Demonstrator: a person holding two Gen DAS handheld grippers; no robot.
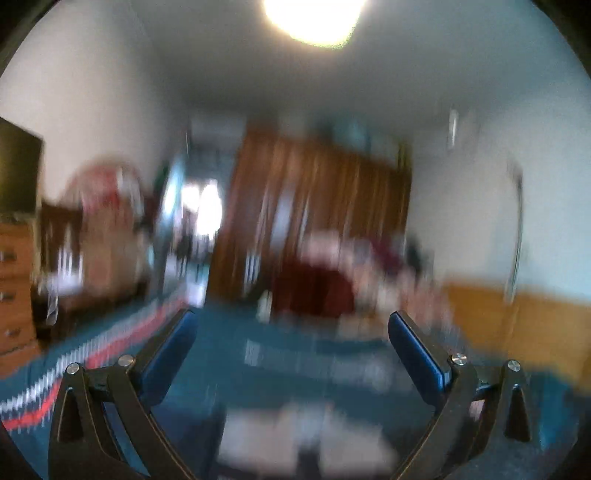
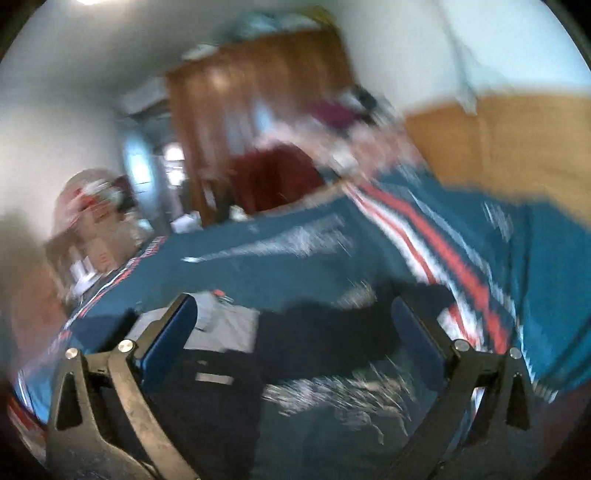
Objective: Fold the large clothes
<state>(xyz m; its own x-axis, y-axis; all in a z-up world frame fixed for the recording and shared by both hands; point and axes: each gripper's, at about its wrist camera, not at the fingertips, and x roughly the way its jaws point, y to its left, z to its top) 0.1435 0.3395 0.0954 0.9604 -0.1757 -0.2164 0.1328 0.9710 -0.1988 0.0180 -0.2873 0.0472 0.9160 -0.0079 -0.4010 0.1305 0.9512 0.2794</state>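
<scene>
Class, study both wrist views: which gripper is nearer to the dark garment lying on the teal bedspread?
Right. The right gripper is open directly over the dark garment, which fills the space between its fingers. The left gripper, also open, faces across the teal bedspread; no dark garment is clear there.

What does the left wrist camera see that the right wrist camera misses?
Only the left shows the ceiling lamp and a wooden drawer chest. Only the right shows a dark garment lying on the bedspread between the open right gripper fingers. Both show the teal striped bedspread, the brown wardrobe, and open, empty fingers; the left gripper is open too. Both views are blurred.
</scene>
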